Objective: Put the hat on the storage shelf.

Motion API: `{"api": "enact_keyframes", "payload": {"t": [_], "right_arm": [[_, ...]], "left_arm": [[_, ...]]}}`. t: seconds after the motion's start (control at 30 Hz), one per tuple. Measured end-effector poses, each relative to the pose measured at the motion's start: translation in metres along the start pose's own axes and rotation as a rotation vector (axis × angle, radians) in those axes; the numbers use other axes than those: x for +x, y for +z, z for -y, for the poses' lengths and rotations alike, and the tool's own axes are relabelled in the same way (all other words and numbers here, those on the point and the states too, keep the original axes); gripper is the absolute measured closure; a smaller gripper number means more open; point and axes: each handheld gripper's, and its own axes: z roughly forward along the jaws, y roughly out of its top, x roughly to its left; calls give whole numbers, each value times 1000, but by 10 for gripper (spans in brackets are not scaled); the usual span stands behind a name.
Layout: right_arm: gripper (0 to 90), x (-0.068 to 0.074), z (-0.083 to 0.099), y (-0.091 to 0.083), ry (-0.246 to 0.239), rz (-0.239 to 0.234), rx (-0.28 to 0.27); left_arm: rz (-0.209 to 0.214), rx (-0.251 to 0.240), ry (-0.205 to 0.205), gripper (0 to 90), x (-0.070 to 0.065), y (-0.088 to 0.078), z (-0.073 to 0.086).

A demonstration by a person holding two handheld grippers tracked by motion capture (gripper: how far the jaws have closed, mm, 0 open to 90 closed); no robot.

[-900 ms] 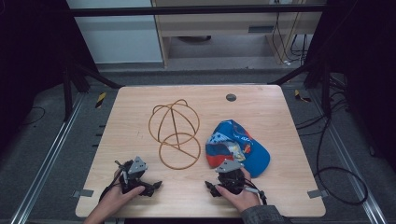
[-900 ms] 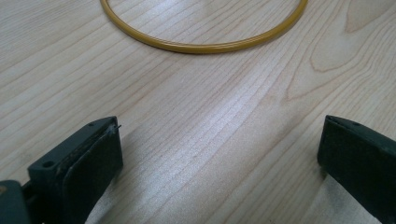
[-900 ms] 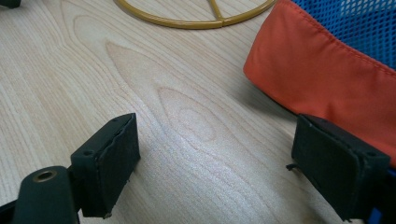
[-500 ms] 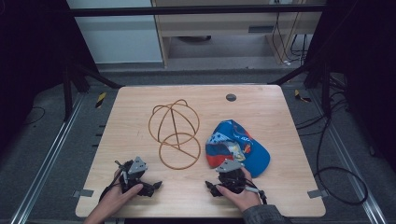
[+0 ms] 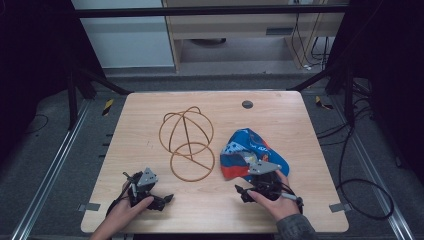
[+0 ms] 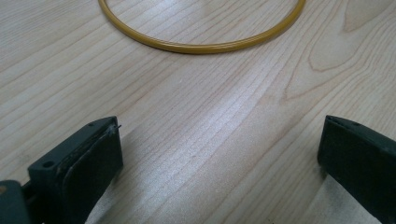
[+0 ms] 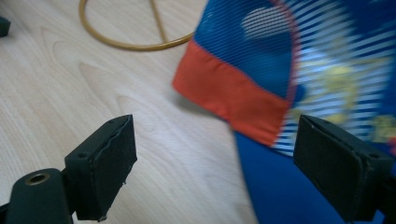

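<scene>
The cap (image 5: pixel 252 154) lies crumpled on the counter (image 5: pixel 150 120), its printed markings too blurred to read. The right claw (image 7: pixel 215 163) stands open just before its red edge, not touching. The left claw (image 6: pixel 219 158) gapes empty, near the wire stand's (image 5: pixel 186 140) base ring.

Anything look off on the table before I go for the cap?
Nothing damaged or spilled. The cap lies crumpled on the table, beside the wire stand, not on it. The right claw is open, near the cap's red edge.
</scene>
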Motion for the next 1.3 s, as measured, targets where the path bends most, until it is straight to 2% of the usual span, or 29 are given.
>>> {"api": "enact_keyframes", "payload": {"t": [0.03, 0.07, 0.1, 0.2, 0.23, 0.27, 0.3, 0.33, 0.37, 0.47, 0.6, 0.63, 0.67, 0.7, 0.8, 0.87, 0.93, 1.0, 1.17, 1.23, 1.3], "right_arm": [[123, -8, -5, -7, 0, 18, 21], [123, -8, -5, -7, 0, 18, 21], [124, -19, -9, -12, 6, 37, 57], [133, -27, -11, -15, 22, 41, 63], [124, -35, -12, -17, 9, 59, 80], [124, -35, -12, -17, 9, 59, 80], [109, -41, -13, -18, -14, 70, 88], [109, -41, -13, -18, -14, 70, 88], [97, -46, -16, -19, -22, 65, 122], [105, -52, -20, -20, -35, 72, 143], [150, -60, -27, -21, -60, 73, 174], [187, -64, -29, -22, -65, 66, 183], [187, -64, -29, -22, -65, 66, 183], [237, -69, -31, -23, -55, 69, 183], [246, -73, -32, -23, -44, 64, 197], [246, -75, -35, -24, -51, 66, 193], [246, -77, -38, -24, -53, 48, 195], [253, -78, -42, -22, -65, 56, 197], [260, -81, -55, -16, -49, 5, 219], [238, -80, -61, -14, -49, 19, 223], [225, -80, -66, -11, -35, 3, 233]], "left_arm": [[1, 0, 0, 0, 0, 0, 0], [1, 0, 0, 0, 0, 0, 0], [0, 0, 0, 0, 0, 0, 0], [1, 0, 0, 0, 0, 0, 0], [1, 0, 0, 0, 0, 0, 0], [1, 0, 0, 0, 0, 0, 0], [0, 0, 0, 0, 0, 0, 0], [0, 0, 0, 0, 0, 0, 0], [0, 1, 0, 0, 0, 0, 0], [2, 0, 0, 0, 0, 0, 0], [1, 0, 0, 0, 0, 0, 0], [1, 0, 0, 0, 0, 0, 0], [1, 0, 0, 0, 0, 0, 0], [1, 0, 0, 0, 0, 0, 0], [3, 0, 1, 0, 0, 0, 0], [3, 2, 5, 0, 1, 0, 0], [4, 2, 6, 0, 1, 0, 0], [4, 2, 6, 0, 1, 0, 0], [5, 2, 7, 0, 1, 0, 0], [6, 3, 7, 0, 1, 0, 0], [6, 2, 6, 0, 1, 0, 0]]}}
